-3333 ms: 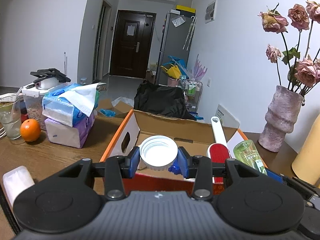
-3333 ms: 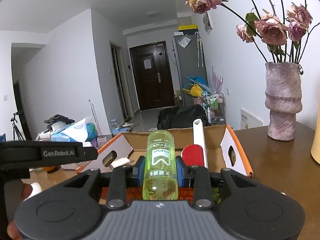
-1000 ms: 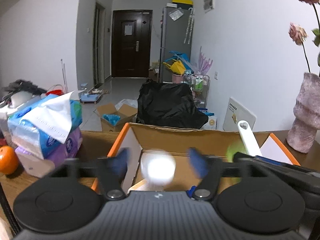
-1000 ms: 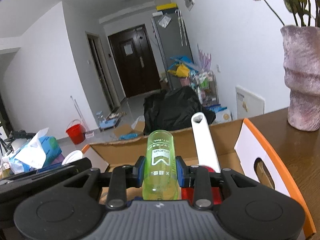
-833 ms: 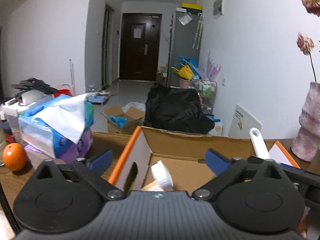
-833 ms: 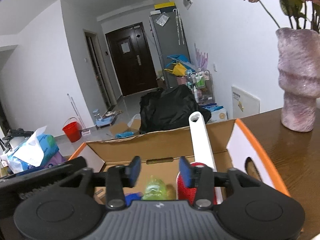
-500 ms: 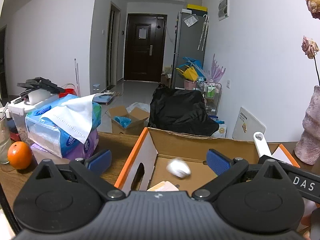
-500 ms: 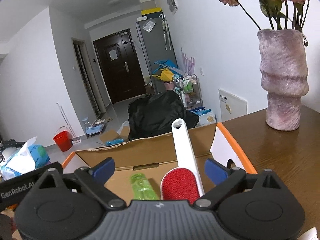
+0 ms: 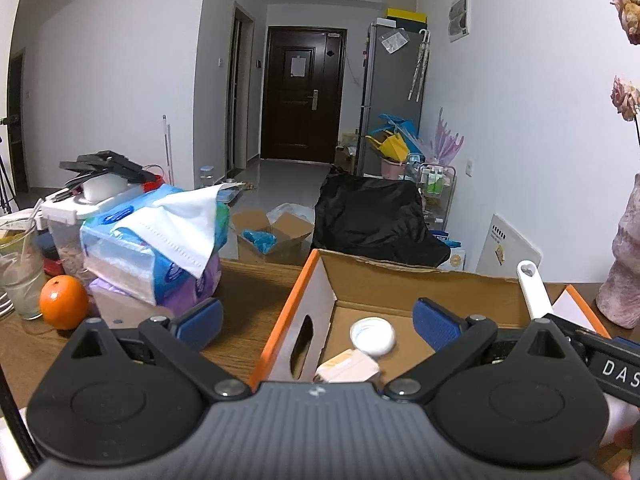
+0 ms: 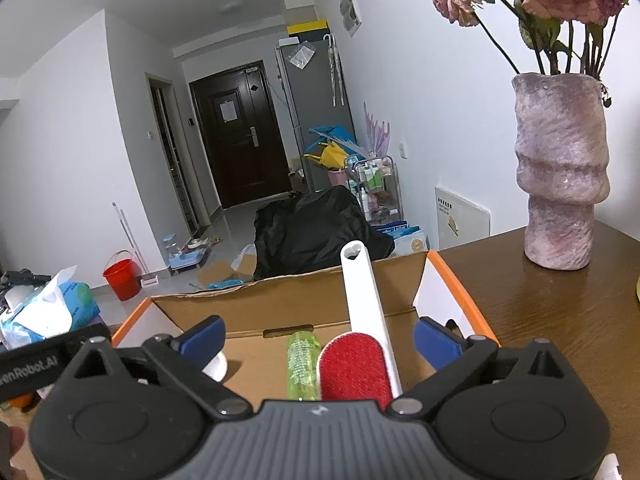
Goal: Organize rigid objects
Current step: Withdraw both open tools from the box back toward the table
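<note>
Tongs on both left gripper (image 9: pixel 316 322) and right gripper (image 10: pixel 318 338) spread apart and empty above the orange-edged cardboard box (image 10: pixel 452 284), which already holds white round lid (image 9: pixel 372 336), green plastic bottle (image 10: pixel 303 364), red-padded white-handled lint brush (image 10: pixel 360 344); further loose rigid items: none visible.

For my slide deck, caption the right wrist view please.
Open right gripper above the orange-edged cardboard box holding a green plastic bottle beside a red lint brush.

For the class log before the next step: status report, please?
Left tool open, right tool open, both empty. White round plastic lid and green plastic bottle lying in orange-edged cardboard box. Nothing blocking.
</note>
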{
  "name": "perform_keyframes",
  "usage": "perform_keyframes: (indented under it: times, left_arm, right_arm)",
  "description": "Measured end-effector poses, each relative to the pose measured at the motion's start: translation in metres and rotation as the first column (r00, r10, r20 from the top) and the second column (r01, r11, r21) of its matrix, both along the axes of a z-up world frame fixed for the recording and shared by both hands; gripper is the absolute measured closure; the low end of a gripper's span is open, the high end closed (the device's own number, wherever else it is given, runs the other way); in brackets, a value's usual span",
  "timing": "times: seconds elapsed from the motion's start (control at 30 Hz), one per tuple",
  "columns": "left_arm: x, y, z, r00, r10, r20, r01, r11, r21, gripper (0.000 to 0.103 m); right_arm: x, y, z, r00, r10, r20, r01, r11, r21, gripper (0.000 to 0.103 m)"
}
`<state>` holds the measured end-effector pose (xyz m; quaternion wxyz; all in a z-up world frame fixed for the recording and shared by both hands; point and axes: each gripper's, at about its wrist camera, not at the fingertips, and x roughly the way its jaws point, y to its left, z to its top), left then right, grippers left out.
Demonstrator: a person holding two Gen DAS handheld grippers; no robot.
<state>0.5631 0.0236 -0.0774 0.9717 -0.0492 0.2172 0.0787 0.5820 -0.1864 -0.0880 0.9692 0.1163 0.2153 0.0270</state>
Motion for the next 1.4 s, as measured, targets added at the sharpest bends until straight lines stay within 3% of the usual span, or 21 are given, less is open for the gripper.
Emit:
perform_keyframes:
  times: [1.4]
  left_arm:
    - [-0.128, 0.011, -0.006, 1.000, 0.010, -0.019, -0.009, 0.998, 0.057, 0.000]
  right_arm:
    - [-0.133, 0.000, 0.002, 0.998, 0.062, 0.033, -0.057, 0.989, -0.138, 0.000]
